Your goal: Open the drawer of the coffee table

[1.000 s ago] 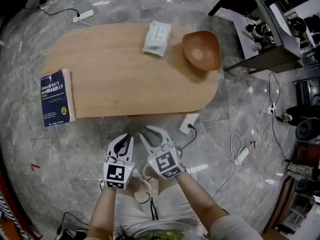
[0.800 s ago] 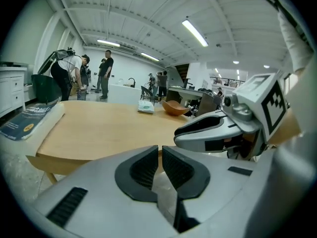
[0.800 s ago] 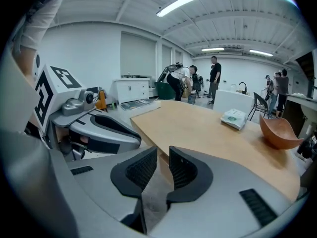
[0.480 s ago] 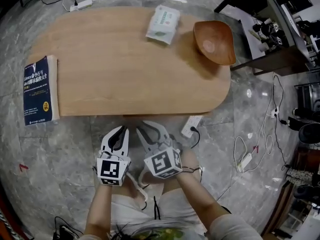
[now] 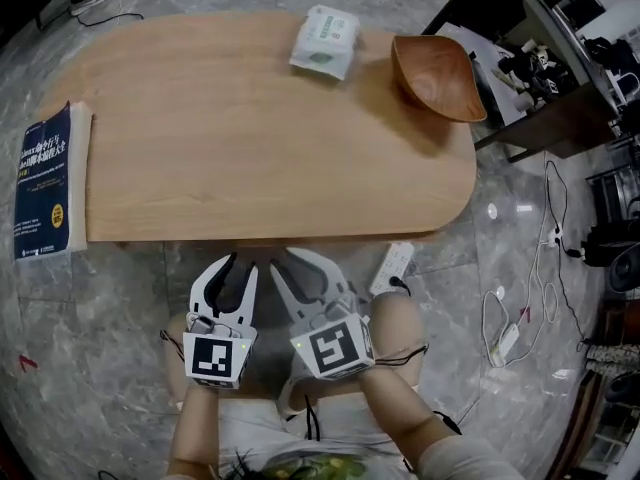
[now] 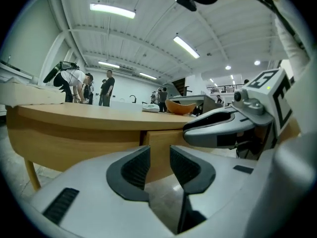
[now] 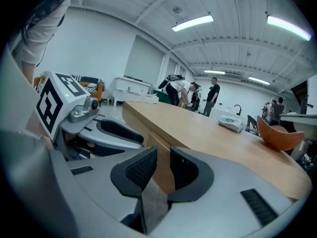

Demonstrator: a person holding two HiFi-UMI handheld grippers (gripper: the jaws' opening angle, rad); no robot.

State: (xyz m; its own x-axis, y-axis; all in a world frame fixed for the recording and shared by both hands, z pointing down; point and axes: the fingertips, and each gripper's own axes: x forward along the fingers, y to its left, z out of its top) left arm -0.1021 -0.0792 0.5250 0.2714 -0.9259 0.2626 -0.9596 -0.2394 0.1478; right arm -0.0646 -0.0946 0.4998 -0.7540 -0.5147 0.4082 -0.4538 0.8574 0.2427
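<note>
The shut drawer (image 6: 163, 142) lies straight ahead of both grippers, under the table (image 5: 250, 128) edge. The left gripper (image 5: 243, 264) has fingers just opening, the right gripper (image 5: 286, 260) has them parted; both are empty.

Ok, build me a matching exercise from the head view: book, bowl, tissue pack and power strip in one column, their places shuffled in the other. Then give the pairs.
Things:
1. dark blue paperback book
2. brown wooden bowl
3. white and green tissue pack
4. white power strip

Places, as the head view shows them:
A. on the grey marble floor, just off the near edge of the oval wooden table
B. far right corner of the tabletop
C. left end of the tabletop
D. far edge of the tabletop, left of the bowl

Pairs: 1-C, 2-B, 3-D, 4-A
</note>
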